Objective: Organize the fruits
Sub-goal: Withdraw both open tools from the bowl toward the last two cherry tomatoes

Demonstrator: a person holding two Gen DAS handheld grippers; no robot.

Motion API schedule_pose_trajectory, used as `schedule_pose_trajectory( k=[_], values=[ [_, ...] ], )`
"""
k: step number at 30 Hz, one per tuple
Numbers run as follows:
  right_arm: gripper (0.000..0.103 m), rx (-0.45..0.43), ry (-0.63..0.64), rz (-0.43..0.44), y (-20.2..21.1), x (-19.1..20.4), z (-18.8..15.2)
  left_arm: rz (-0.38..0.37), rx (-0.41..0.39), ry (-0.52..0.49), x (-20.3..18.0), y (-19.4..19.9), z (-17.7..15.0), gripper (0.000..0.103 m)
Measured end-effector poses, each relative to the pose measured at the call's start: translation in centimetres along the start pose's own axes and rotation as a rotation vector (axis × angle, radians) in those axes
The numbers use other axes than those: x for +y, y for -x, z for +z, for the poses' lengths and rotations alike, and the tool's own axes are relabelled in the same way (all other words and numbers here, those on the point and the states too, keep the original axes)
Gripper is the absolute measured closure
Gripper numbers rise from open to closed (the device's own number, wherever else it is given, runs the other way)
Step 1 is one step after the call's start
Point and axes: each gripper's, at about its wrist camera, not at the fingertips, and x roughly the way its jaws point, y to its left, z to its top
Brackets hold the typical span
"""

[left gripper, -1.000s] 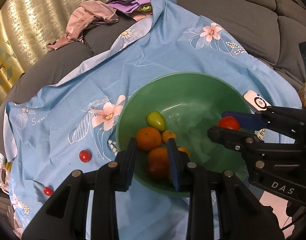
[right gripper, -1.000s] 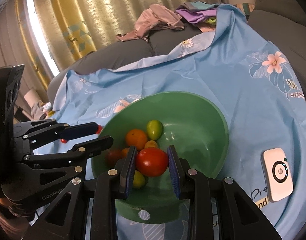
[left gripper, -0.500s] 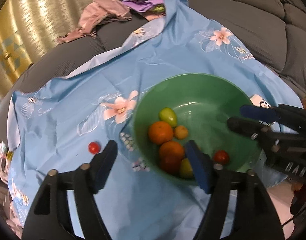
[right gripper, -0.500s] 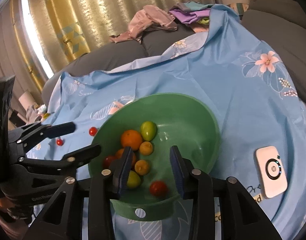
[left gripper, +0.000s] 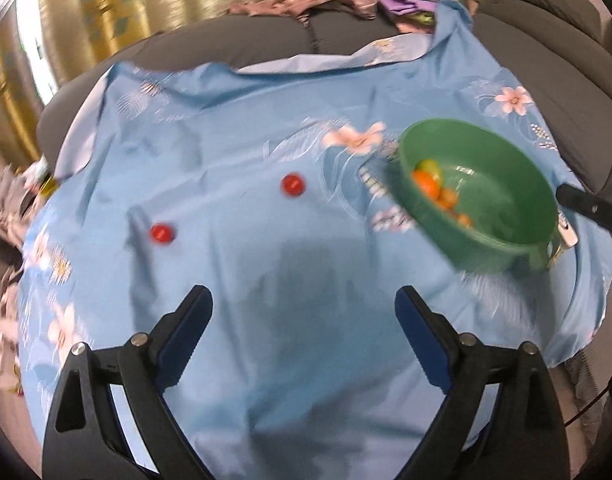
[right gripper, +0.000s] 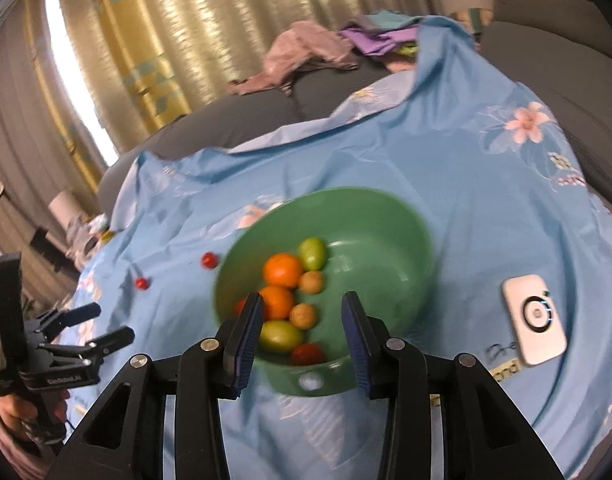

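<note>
A green bowl point(right gripper: 394, 240) sits on the blue flowered cloth and holds oranges point(right gripper: 282, 270), green fruits point(right gripper: 312, 253), small yellow fruits and a red tomato point(right gripper: 307, 354). It also shows in the left wrist view point(left gripper: 502, 184). Two red tomatoes lie on the cloth left of the bowl, one near it point(left gripper: 292, 185) and one farther left point(left gripper: 162, 233). My left gripper point(left gripper: 303, 316) is open and empty above bare cloth, left of the bowl. My right gripper point(right gripper: 301, 320) is open and empty over the bowl's near rim.
A white device point(right gripper: 534, 316) lies on the cloth right of the bowl. Crumpled clothes point(right gripper: 306, 56) lie on the grey sofa point(left gripper: 546, 60) at the back. Curtains point(right gripper: 165, 40) hang behind. The cloth's edge drops off at the front right.
My right gripper let the red tomato drop into the bowl and opened. My left gripper opened wide and swung left, away from the bowl toward the loose tomatoes.
</note>
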Motion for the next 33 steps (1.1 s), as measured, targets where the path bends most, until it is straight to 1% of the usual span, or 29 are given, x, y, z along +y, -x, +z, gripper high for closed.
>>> schedule_pose_trajectory(
  k=[2, 3, 4, 7, 11, 16, 20, 27, 33],
  values=[
    [0.062, 0.011, 0.028, 0.022, -0.2, 1.4, -0.1, 0.025, 0.007, 0.017, 0.8, 0.6, -1.3, 0.008],
    [0.062, 0.016, 0.041, 0.032, -0.3, 2.0, -0.1, 0.034, 0.008, 0.023, 1.2, 0.8, -1.7, 0.002],
    [0.062, 0.020, 0.056, 0.041, -0.5, 2.8, -0.2, 0.043, 0.005, 0.033, 1.5, 1.1, -2.1, 0.001],
    [0.062, 0.033, 0.094, 0.061, -0.9, 4.6, -0.4, 0.050, 0.002, 0.052, 2.3, 1.8, -3.2, 0.001],
    [0.062, 0.044, 0.141, 0.081, -1.2, 6.9, -0.4, 0.080, -0.014, 0.063, 3.6, 2.8, -4.4, 0.001],
    [0.062, 0.057, 0.186, 0.092, -1.5, 9.0, -0.6, 0.071, -0.023, 0.096, 5.3, 2.9, -4.9, 0.001],
    [0.062, 0.079, 0.215, 0.096, -2.3, 10.3, -0.8, 0.067, -0.014, 0.123, 6.5, 2.6, -5.6, 0.001],
    [0.062, 0.132, 0.252, 0.098, -4.5, 12.1, -1.3, 0.054, 0.020, 0.193, 9.3, 1.5, -7.0, 0.001],
    [0.062, 0.176, 0.269, 0.104, -6.6, 13.2, -1.7, 0.027, 0.016, 0.244, 11.0, 0.8, -7.4, 0.001]
  ],
)
